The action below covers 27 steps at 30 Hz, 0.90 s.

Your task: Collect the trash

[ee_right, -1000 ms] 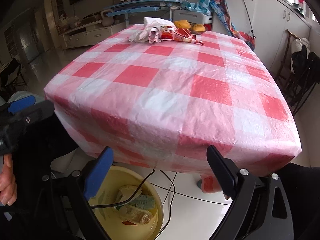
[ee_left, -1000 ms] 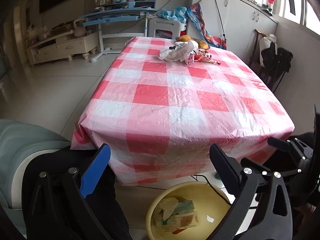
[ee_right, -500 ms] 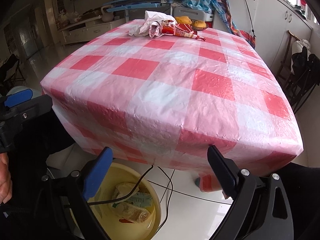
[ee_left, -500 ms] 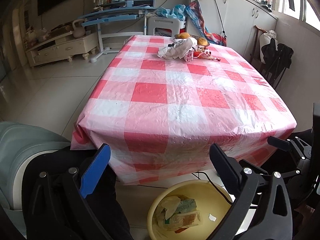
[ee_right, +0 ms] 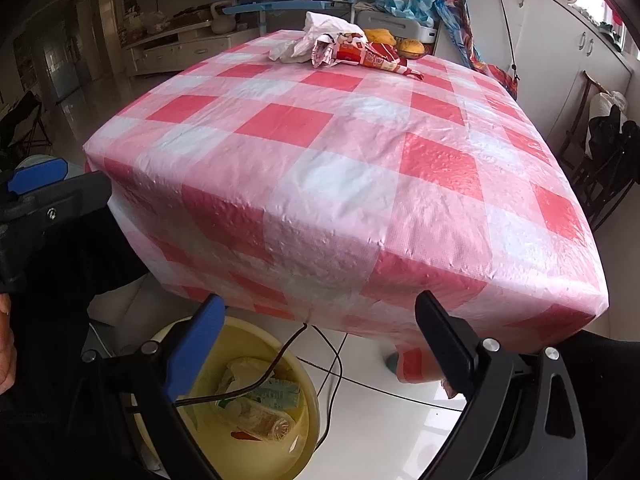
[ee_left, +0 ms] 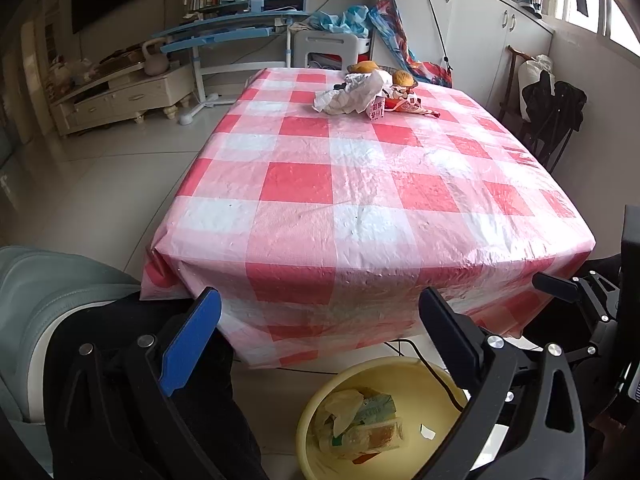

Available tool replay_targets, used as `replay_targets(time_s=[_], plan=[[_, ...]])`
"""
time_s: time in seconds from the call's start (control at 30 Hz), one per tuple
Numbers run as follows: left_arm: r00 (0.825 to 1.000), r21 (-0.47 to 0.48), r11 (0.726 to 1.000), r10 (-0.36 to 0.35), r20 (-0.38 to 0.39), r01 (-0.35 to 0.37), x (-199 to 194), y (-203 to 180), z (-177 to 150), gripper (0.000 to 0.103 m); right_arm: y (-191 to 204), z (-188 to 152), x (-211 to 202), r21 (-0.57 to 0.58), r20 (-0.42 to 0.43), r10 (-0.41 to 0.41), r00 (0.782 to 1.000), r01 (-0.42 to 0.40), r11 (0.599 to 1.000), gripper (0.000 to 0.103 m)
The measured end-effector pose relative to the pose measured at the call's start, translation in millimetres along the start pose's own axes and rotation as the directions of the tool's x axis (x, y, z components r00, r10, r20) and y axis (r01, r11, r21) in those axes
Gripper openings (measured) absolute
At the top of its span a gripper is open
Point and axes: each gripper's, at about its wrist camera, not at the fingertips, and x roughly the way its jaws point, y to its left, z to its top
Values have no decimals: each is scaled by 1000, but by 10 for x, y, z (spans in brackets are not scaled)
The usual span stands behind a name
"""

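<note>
A: What's the biggest thing here?

B: The surface, a rectangular one under a crinkly, glossy plastic cloth in red, pink and white checks, its edges hanging down the sides.

A: And below it?

B: A round yellow plastic basin on the pale tiled floor, at the near end. It holds a clear plastic bottle lying on its side, a green-and-white carton and a crumpled bag. A thin black cable runs over its rim.

A: Where's the trash not yet collected?

B: At the far end of the surface, well apart from both claws: a crumpled white plastic bag, touching a red printed snack wrapper that tapers to a twisted point, and a small red-and-white carton. Rounded orange fruits sit just behind.

A: The claws?

B: The left claw is spread wide, holding nothing, one blue pad and one black. The right claw is the same, gaping above the basin.
</note>
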Motion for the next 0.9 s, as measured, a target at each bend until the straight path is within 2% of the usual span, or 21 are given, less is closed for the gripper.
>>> replay_targets(time_s=[0.9], plan=[[1000,2,1000,1,-3,-1,7,-18,2,96,48,-32,5,-11,-6,-5,1000,5,1000,92]])
